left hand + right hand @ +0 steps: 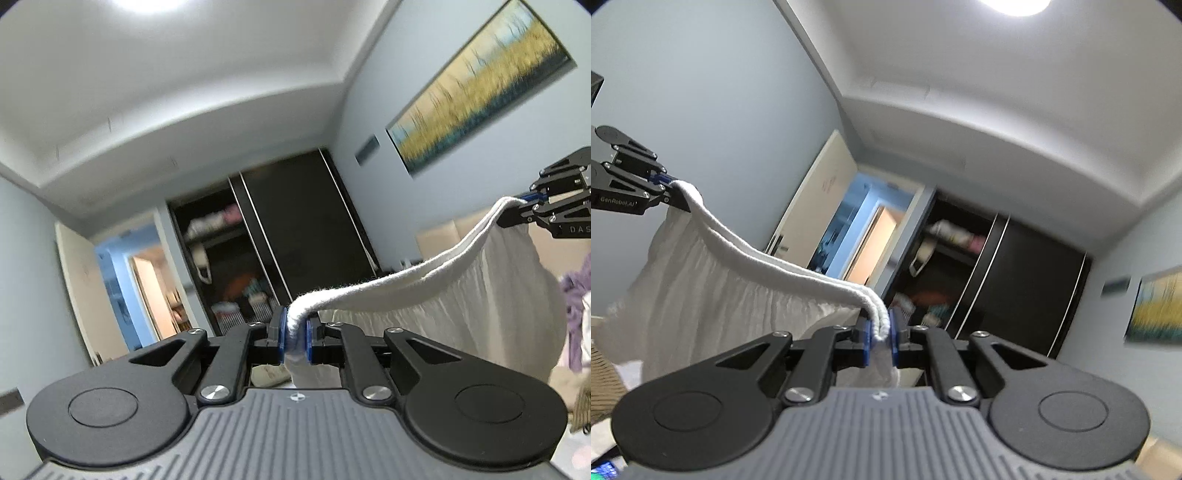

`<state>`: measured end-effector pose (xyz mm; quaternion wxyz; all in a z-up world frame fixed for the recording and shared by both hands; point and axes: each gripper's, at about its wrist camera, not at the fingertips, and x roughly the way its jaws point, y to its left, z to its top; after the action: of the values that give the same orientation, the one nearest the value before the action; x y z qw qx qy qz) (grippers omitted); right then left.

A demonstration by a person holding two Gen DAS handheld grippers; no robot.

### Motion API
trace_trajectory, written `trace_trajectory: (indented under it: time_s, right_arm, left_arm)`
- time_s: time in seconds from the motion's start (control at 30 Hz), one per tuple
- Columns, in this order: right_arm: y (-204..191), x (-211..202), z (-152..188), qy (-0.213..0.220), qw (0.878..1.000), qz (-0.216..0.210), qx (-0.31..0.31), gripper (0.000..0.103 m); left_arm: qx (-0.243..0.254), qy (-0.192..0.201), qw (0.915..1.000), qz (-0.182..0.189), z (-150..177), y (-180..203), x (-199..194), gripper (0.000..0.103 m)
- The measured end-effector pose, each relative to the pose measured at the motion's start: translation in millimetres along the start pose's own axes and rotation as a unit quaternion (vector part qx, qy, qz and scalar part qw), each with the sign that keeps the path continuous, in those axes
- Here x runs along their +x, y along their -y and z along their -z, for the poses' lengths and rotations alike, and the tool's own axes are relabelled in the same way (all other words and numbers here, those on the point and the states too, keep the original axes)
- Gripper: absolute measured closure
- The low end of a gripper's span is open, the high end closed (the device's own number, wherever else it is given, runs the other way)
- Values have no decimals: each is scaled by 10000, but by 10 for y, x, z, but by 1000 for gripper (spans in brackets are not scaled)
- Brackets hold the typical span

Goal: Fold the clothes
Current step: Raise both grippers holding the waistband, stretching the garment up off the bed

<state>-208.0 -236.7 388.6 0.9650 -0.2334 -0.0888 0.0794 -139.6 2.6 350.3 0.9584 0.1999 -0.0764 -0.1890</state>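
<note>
A white garment (461, 295) with a thick ribbed waistband hangs in the air between both grippers. My left gripper (295, 338) is shut on one end of the waistband, the blue pads pinching the cloth. My right gripper (881, 339) is shut on the other end. Each gripper also shows in the other's view: the right gripper (532, 201) at the right edge, the left gripper (665, 182) at the left edge. The waistband (768, 258) sags in a curve between them, and the thin gathered fabric (701, 306) hangs below it.
Both cameras tilt up toward the ceiling. A dark sliding wardrobe (295, 229) stands ahead, one side open onto shelves of clothes. An open doorway (122, 280) lies to its left. A landscape painting (480, 85) hangs on the right wall. A purple cloth (576, 306) lies at the right.
</note>
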Motion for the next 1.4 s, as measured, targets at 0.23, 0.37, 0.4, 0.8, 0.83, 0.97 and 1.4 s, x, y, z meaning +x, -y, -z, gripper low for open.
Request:
trace_trajectory:
  time_s: [0.23,0.37,0.4,0.8,0.83,0.97,1.4]
  right_arm:
    - [231,-398,-885,572,9960,406,-556,91]
    - [341,-608,-1371,904,9896,684,-888,91]
    - [371,-645,-1492,969,9877,744,-977,91]
    - [785,-811,-2667,1210,9700,1164,-1759,91]
    - [822,-815,-2718,1222,9693,1157,-1795,91]
    - [934,-798,-2816,1132,9702,1053,-1866,90]
    - [1052,-721,-2556,620,9757,707,-1978,90]
  left_arm:
    - [260,643,9968,-391,-754,-98,-365,95]
    - [307,1098,9912,-672,-1199,-116,-601,95]
    - [317,1179,9898,-738,-1302,-140,-630,95]
    - [555,1503,9801,-1174,-2049,-230,-739,95]
    - [565,1503,9799,-1180,-2070,-229,-728,95]
    - [574,1484,9801,-1189,-2132,-229,-655,95]
    - [506,1193,9873,-914,-1936,-41,-224,94]
